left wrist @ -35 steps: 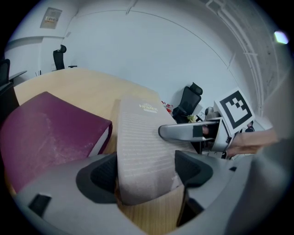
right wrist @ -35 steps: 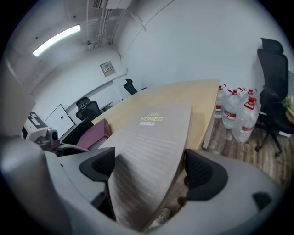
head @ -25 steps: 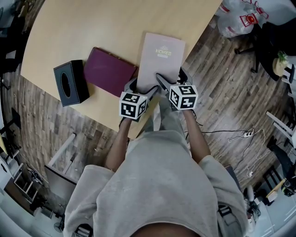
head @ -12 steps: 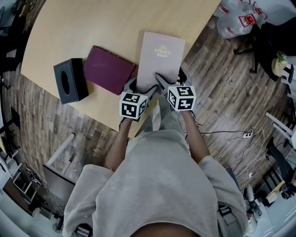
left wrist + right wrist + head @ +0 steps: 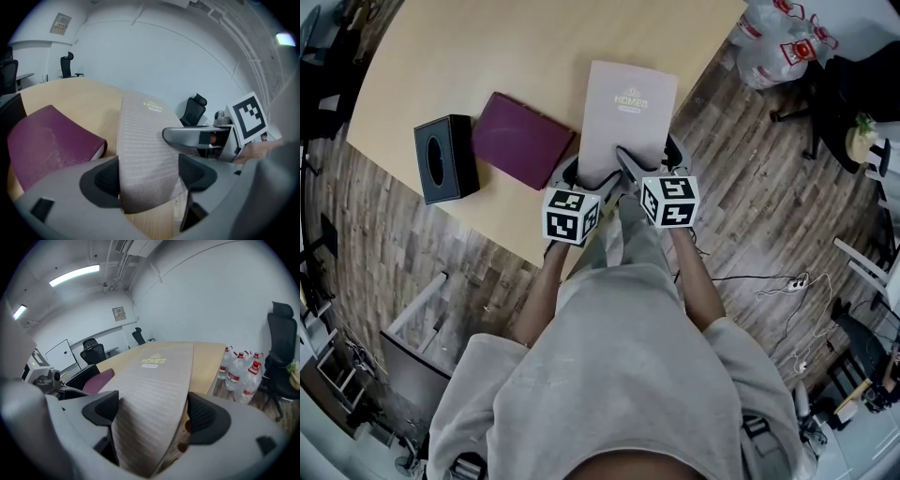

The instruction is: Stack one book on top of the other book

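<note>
A thin pale grey-pink book [image 5: 628, 112] titled HOMES lies lengthwise on the wooden table [image 5: 487, 47], with its near end at the table's edge. Both grippers hold that near end. My left gripper [image 5: 586, 173] is at the left corner and my right gripper [image 5: 649, 155] at the right corner. In the left gripper view the pale book [image 5: 145, 150] fills the gap between the pads of my left gripper [image 5: 149, 176]. In the right gripper view the pale book [image 5: 154, 394] arches up from the jaws of my right gripper [image 5: 152, 411]. A thick maroon book [image 5: 520, 141] lies flat just left of it.
A black tissue box [image 5: 445, 159] stands left of the maroon book near the table's edge. The table edge runs diagonally past the pale book's right side, with wood floor below. Water bottles [image 5: 241, 371] and plastic bags [image 5: 778, 42] sit on the floor at the right.
Hardly anything differs: both grippers stay at the pale book's near end, and the view shifts slightly. The maroon book and tissue box have not moved.
</note>
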